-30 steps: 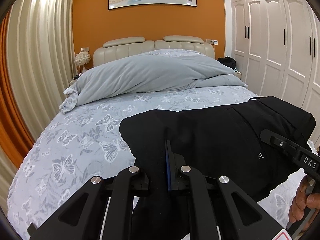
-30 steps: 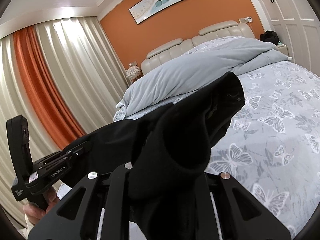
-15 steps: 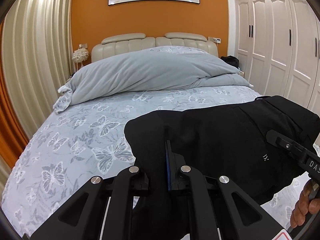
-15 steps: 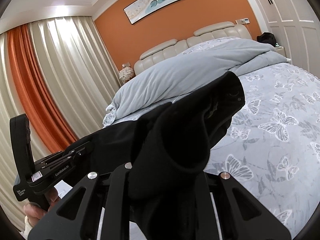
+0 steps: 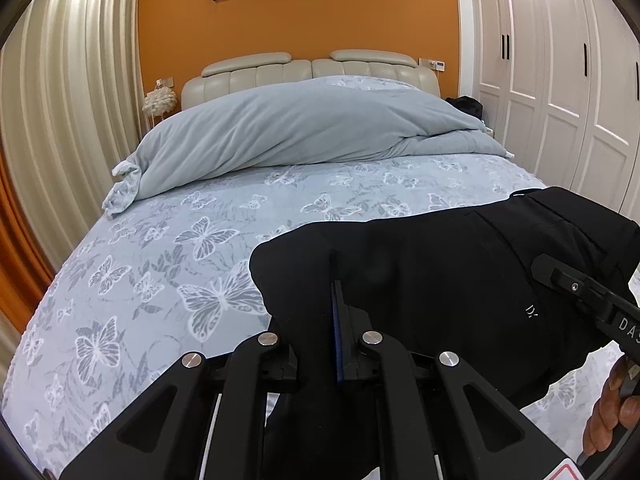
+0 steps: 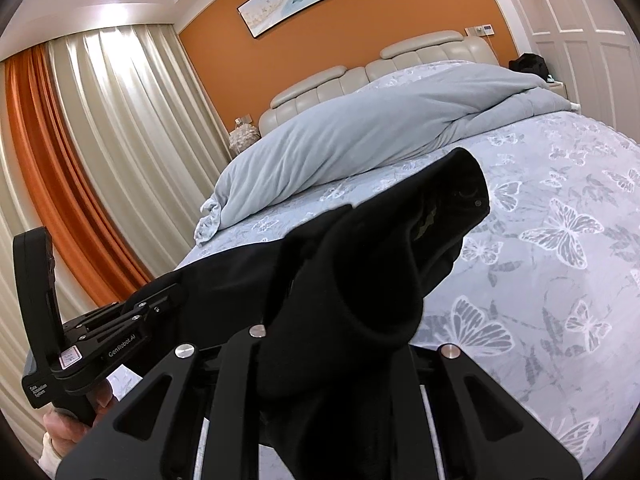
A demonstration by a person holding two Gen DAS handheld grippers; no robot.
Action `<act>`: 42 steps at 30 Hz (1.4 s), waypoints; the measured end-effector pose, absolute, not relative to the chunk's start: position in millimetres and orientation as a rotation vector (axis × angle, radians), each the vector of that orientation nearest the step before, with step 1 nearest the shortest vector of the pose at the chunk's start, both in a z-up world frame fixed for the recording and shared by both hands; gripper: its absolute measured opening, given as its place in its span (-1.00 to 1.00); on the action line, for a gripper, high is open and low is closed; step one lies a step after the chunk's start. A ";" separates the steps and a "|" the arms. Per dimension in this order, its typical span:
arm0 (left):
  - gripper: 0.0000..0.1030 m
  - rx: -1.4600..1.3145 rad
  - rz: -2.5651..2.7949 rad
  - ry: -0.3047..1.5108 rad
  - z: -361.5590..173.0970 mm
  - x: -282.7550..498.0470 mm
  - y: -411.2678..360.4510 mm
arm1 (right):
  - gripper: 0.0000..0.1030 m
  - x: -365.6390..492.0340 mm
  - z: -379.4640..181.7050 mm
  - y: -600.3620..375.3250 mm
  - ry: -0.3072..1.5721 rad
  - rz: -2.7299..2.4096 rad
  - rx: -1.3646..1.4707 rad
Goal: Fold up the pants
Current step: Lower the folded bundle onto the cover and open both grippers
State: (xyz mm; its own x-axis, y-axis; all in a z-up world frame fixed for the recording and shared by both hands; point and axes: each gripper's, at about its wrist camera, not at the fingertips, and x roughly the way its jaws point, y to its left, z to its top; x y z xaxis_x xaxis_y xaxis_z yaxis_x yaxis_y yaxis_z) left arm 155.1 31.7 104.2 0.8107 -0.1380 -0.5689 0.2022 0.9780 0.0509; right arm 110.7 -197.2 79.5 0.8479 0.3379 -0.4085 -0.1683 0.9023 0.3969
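Note:
Black pants hang stretched between both grippers above the butterfly-print bed. My left gripper is shut on one edge of the fabric, which drapes over its fingers. In the right wrist view the pants bunch over my right gripper, shut on the cloth; its fingertips are hidden under the folds. A button end of the waistband sticks up and forward. The right gripper's body shows at the right of the left wrist view, the left gripper's body at the left of the right wrist view.
A rolled grey duvet lies across the head of the bed before a cream headboard. Curtains hang on the left, white wardrobes stand on the right. A person's fingers hold the right gripper's handle.
Both grippers have moved forward over the bed and lower, carrying the pants with them. The grips on the fabric look unchanged.

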 end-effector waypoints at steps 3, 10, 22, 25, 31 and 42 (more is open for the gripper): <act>-0.85 0.116 -0.179 0.595 103.2 156.2 31.8 | -0.74 111.6 78.4 -198.1 0.486 0.274 0.361; -0.85 0.116 -0.186 0.589 101.5 159.7 32.2 | -0.74 112.5 75.6 -199.6 0.487 0.273 0.359; 0.15 0.187 0.070 0.709 27.0 175.8 84.6 | 0.05 86.3 10.6 -273.5 0.700 -0.125 0.534; 0.33 0.033 0.079 0.695 54.1 166.1 107.0 | 0.00 80.4 39.4 -237.4 0.643 0.010 0.392; 0.33 0.001 0.013 0.751 46.7 162.0 87.0 | -0.03 98.9 28.1 -195.0 0.685 0.073 0.205; 0.46 0.284 0.075 0.848 -49.0 174.1 53.0 | 0.14 97.0 -7.5 -232.5 0.840 -0.120 0.212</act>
